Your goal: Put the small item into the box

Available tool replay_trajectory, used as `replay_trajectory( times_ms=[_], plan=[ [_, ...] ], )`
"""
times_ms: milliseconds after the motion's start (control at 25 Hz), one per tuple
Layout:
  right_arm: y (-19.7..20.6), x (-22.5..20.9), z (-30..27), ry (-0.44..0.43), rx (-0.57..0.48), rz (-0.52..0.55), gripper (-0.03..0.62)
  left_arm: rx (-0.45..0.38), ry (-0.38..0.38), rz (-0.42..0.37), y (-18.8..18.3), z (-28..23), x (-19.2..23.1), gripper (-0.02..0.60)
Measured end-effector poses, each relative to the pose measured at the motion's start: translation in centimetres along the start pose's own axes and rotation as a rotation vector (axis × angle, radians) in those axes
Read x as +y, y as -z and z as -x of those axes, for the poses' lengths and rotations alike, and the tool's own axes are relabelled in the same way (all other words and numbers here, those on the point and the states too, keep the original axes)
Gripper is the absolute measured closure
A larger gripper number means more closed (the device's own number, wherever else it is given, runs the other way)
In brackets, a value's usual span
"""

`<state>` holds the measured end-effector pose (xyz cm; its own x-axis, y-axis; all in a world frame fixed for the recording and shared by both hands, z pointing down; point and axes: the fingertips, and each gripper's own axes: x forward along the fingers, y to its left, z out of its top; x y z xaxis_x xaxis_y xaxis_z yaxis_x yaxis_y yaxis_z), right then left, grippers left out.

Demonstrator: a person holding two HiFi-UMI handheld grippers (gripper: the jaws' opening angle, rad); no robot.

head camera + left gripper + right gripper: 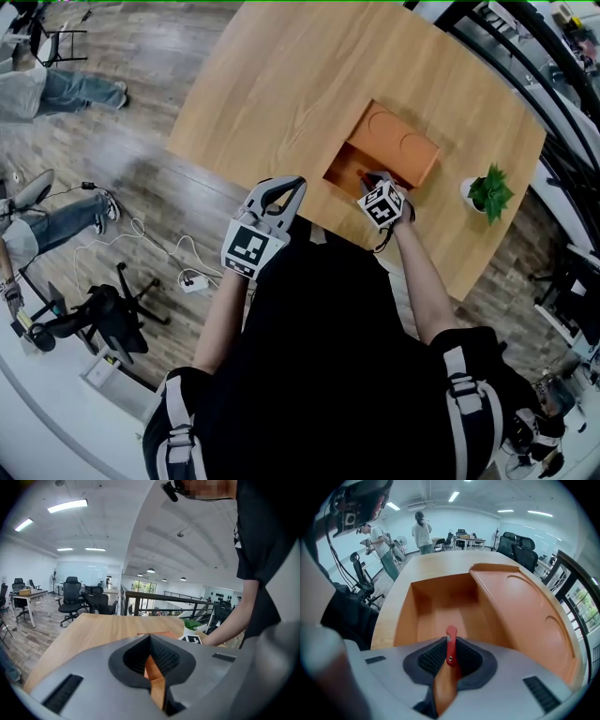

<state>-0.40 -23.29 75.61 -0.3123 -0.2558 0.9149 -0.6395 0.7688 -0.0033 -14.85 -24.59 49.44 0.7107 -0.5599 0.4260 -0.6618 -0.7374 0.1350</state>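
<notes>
Wood-plank floor (141, 150) — black office chairs (72, 597)

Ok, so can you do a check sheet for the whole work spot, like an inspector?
Surface: wooden table.
Job's things: orange box, lid slid partly back, nothing seen inside; small red item in the right claw.
Clutter: plant near the table's corner.
Claws: right claw shut on the item, over the box's open part; left claw shut, empty, near the table's edge.
Cables: white cable and power strip on the floor.
Surroundings: chair, people, railing.
</notes>
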Motion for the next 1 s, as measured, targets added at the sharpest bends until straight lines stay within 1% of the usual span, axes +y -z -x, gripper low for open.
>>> replay_trajectory(
  times_ms=[80,240,320,680,840,1000],
  plan=[
    [0.0,0.1,0.1,-0.007,0.0,0.001,0.52,0.001,0.001,-0.004,-0.1,0.0,-0.1,0.56],
    [0.0,0.6,0.1,-0.029,-0.008,0.002,0.474,0.003,0.004,-0.01,-0.2,-0.1,-0.5,0.56],
    [0.0,0.7,0.4,-0.025,-0.012,-0.003,0.459,0.004,0.007,-0.014,-0.2,-0.1,-0.6,0.56],
    [0.5,0.3,2.6,-0.006,-0.063,-0.02,0.456,0.002,0.04,-0.039,-0.7,-0.7,-2.5,0.56],
    [1.2,-0.2,4.1,0.019,-0.104,-0.041,0.479,-0.003,0.067,-0.054,-0.9,-1.6,-3.8,0.56],
    [2.0,-0.7,5.9,0.056,-0.143,-0.058,0.537,0.0,0.091,-0.062,-0.8,-2.2,-5.3,0.56]
  ],
)
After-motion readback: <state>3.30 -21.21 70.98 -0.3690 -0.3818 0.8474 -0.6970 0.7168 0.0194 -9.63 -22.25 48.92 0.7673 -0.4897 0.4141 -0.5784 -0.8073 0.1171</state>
